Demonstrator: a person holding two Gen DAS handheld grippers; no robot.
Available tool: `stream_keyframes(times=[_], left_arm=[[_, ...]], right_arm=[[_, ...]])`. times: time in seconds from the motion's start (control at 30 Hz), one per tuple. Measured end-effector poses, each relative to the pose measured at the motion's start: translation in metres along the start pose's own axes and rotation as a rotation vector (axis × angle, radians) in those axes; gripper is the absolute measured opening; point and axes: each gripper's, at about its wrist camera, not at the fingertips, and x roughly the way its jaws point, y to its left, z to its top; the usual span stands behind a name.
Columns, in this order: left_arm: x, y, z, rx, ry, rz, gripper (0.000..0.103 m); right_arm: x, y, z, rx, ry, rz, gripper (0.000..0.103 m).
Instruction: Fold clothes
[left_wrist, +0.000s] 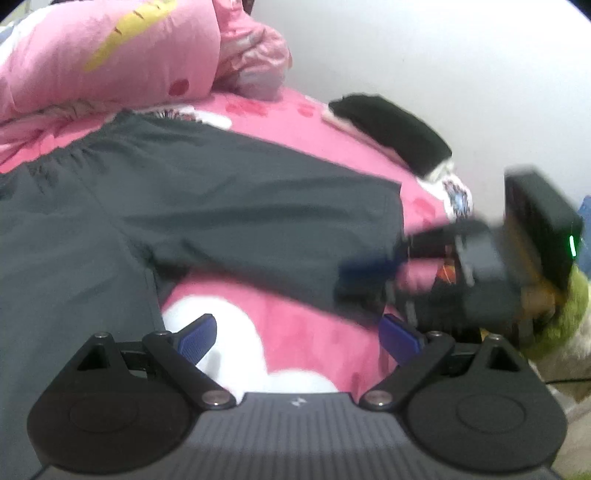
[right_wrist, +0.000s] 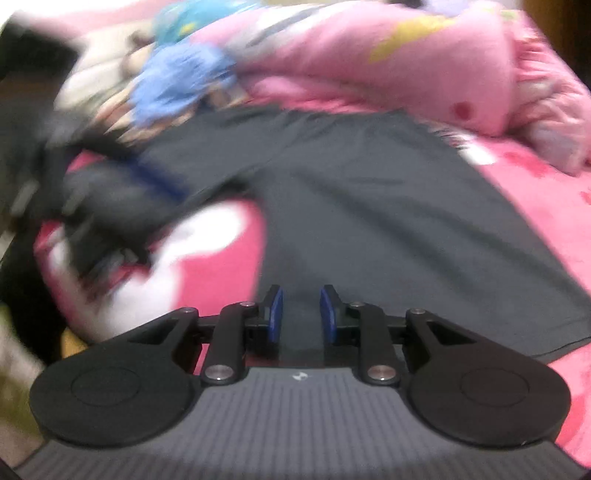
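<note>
shorts (right_wrist: 388, 206) spread flat on pink bed (right_wrist: 546, 229), waistband top of frame, legs toward bottom | right gripper (right_wrist: 301, 314) half-open, pads astride a leg hem, nearer | left gripper (left_wrist: 297, 338) wide open, empty, over bed between legs

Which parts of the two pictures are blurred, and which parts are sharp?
Left wrist view: the other gripper at right is motion-smeared; the shorts are soft; its own fingers are sharp. Right wrist view: the left side is heavily smeared, the quilt is blurred, its own fingers are sharp. Fisheye bending in both.
</note>
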Motion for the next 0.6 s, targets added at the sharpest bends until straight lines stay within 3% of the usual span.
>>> stream_keyframes(times=[0.2,0.43,0.6], left_arm=[[0.031,-0.001,0.030,-0.006,-0.053,-0.042,0.096],[0.095,0.004,0.040,-0.048,0.028,-0.028,0.096],[0.093,-0.005,0.027,-0.016,0.061,0.002,0.098]], right_arm=[[-0.014,-0.005,-0.001,-0.002,0.015,0.054,0.021],[-0.047,-0.121,0.009,0.272,-0.146,-0.217,0.023],[-0.009,-0.208,0.011,0.370,-0.120,-0.308,0.024]])
